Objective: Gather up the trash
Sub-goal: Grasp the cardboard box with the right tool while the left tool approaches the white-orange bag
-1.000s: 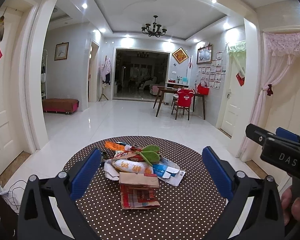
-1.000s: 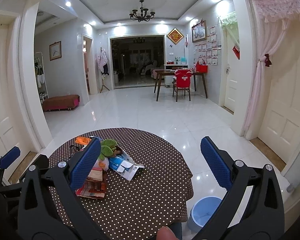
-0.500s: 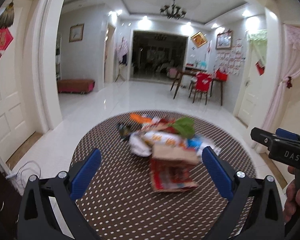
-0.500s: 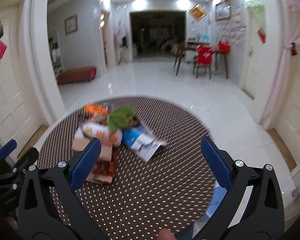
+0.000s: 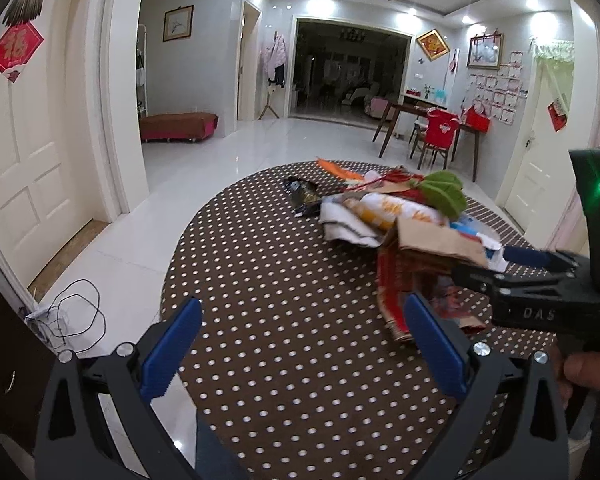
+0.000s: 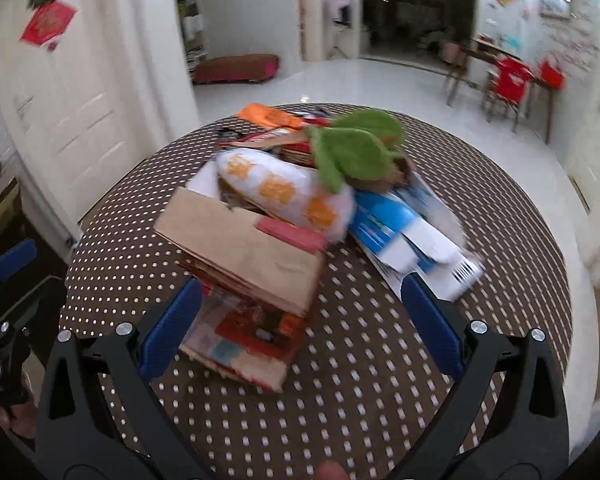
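Both claws are gaping: the right claw (image 6: 300,316) is straddling the trash pile (image 6: 284,216); bare bench (image 5: 268,280) is lying ahead of the left claw (image 5: 300,344).

Trash pile (image 6: 284,216) blocks centre — tablecloth (image 5: 268,280) left bare.

My right gripper (image 6: 300,320) now sits low over the table's (image 6: 380,420) near edge, its open fingers flanking the brown paper bag (image 6: 252,256); my left gripper (image 5: 300,352) has swung toward the left edge.
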{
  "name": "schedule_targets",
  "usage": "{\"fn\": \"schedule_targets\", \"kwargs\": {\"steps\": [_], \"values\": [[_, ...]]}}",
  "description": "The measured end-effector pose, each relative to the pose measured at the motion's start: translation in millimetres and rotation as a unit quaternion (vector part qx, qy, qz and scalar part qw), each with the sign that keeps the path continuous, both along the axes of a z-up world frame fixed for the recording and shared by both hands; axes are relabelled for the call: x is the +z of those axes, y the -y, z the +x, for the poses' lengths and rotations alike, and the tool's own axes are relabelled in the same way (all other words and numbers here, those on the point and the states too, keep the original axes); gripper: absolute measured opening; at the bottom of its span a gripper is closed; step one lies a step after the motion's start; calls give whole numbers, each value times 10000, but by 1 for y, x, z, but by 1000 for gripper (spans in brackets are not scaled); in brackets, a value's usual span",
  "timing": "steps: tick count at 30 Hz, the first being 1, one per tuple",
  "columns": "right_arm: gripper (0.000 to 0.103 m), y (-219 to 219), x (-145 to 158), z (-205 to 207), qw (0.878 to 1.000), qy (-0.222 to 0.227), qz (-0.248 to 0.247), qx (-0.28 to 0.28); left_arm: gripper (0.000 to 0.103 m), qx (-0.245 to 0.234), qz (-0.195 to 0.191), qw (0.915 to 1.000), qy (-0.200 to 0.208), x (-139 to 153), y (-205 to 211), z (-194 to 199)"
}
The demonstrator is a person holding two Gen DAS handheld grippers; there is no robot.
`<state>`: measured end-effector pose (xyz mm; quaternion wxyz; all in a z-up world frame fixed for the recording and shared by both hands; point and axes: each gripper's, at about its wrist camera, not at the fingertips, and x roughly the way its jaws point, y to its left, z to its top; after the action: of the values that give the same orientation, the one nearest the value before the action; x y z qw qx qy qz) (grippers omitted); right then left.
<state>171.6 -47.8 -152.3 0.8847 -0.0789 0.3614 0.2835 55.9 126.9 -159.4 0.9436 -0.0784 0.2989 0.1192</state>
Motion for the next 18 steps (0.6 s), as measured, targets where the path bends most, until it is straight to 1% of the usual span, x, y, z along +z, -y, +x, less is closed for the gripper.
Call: {"fn": "schedule_targets", "kwargs": {"steps": [2, 4, 5, 7, 8, 9, 10, 11, 12, 16, 18], "values": [[98, -8, -1, 5, 9997, 9, 16, 256, 99, 26, 5, 10000, -53, -2, -3, 0], [98, -18, 1, 9, 9983, 130, -2, 562, 99, 53, 15, 10000, -68, -4, -4, 0], [97, -21, 1, 11, 9980, 147, -31, 617, 99, 58, 14, 10000, -69, -4, -5, -1], [84, -35, -7, 19, 9963, 104, -368, 771, 99, 44, 12, 10000, -82, -4, -5, 1], [82, -39, -8, 19, 9958, 102, -455, 787, 99, 36, 40, 9999, -89, -4, -4, 1], [71, -40, -10, 20, 9955, 92, -487, 808, 99, 29, 62, 9999, -97, -4, -3, 1], [58, -38, -10, 19, 9956, 77, -436, 821, 99, 22, 75, 9999, -108, -4, -3, 2], [53, -34, -9, 18, 9960, 28, -357, 816, 99, 16, 77, 9999, -122, -4, -3, 4], [53, -27, -8, 18, 9965, -97, -121, 826, 99, 9, 70, 9999, -141, -5, -2, 7], [53, -5, -3, 9, 9976, -21, 40, 692, 99, -71, 111, 9997, -194, -5, 3, 15], [53, 11, 1, 5, 9984, 8, 149, 539, 99, -138, 152, 9996, -204, -5, 8, 20]]}}
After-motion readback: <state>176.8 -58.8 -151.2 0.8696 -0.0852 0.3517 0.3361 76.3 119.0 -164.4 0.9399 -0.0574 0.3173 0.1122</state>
